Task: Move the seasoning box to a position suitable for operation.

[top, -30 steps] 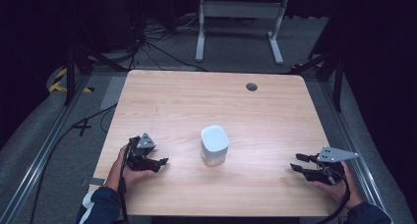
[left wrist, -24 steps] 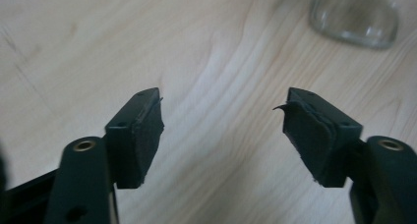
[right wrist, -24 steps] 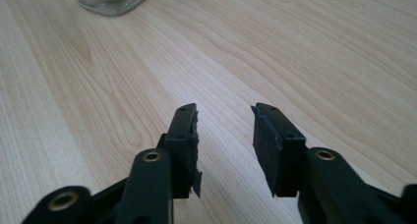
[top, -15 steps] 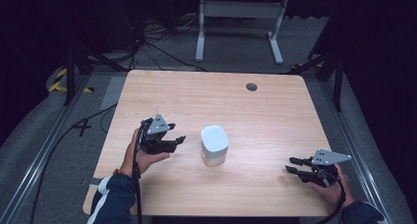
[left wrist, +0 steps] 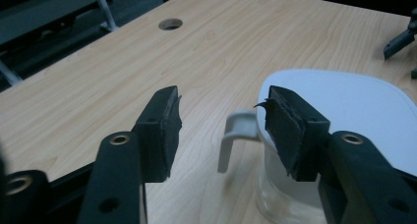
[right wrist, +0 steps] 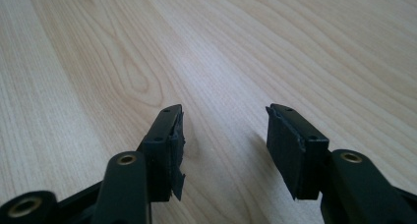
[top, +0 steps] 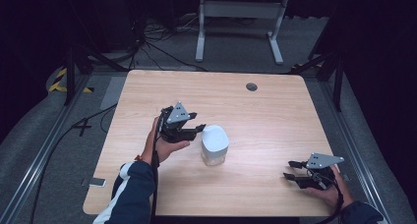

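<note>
A clear container (top: 214,144) with a white lid (left wrist: 344,106) stands in the middle of the wooden table (top: 270,111). My left gripper (top: 199,128) is held above the table at the container's left side, its tips at the lid's edge. In the left gripper view its jaws (left wrist: 221,101) have just been closing and stand apart, with the lid's grey latch tab (left wrist: 235,130) between them, untouched. My right gripper (top: 288,169) rests low near the table's front right corner. Its jaws (right wrist: 223,116) have just been opening, with nothing but bare wood between them.
A round cable hole (top: 252,86) sits near the table's far edge. A white metal stand (top: 236,17) and loose cables lie on the floor behind. A small flat item (top: 97,182) lies on the floor by the table's front left corner.
My left gripper has risen and moved right, from the front left of the table up to the container's lid, and its jaws have narrowed. The right gripper has hardly moved.
</note>
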Tool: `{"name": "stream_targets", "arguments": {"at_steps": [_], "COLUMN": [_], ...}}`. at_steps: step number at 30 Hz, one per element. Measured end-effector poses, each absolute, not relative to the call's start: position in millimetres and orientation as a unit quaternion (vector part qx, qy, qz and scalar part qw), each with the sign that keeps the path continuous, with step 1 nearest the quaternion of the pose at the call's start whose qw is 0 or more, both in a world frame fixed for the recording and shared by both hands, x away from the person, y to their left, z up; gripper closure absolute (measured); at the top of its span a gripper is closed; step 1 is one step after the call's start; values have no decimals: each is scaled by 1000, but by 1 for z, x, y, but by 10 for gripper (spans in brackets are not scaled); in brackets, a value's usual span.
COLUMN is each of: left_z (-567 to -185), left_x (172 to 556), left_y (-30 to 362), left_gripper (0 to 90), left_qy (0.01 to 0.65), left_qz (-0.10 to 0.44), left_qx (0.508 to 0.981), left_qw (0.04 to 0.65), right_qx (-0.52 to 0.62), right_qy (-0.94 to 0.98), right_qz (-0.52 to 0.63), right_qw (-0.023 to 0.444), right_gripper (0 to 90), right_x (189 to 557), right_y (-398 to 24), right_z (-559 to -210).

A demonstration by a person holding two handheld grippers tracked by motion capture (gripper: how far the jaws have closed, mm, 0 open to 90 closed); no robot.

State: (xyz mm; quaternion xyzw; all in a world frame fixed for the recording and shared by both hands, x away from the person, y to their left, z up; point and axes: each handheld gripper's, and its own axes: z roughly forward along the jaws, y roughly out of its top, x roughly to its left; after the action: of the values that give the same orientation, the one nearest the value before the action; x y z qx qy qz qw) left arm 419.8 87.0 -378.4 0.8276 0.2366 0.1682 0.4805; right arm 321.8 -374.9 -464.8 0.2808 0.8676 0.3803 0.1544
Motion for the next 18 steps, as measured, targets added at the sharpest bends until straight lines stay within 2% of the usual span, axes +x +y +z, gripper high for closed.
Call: {"name": "stream_targets", "arguments": {"at_steps": [3,7,18], "left_z": [-379,-379,-382], "left_x": [424,426,429], "left_y": [80,73,67], "left_gripper": [559,701,822], "left_qy": [230,215,203], "left_qz": [160,147,156], "left_qx": [831,834,841], "left_qw": [481,486,477], "right_qx": [287,286,288], "right_qy": [865,866,865], "right_qz": [384,384,385], "right_qw": [148,145,148], "right_gripper": [462,449,431], "right_x": [323,323,323], "right_y": [-376,-377,-377], "right_z": [-465,-466,-466]}}
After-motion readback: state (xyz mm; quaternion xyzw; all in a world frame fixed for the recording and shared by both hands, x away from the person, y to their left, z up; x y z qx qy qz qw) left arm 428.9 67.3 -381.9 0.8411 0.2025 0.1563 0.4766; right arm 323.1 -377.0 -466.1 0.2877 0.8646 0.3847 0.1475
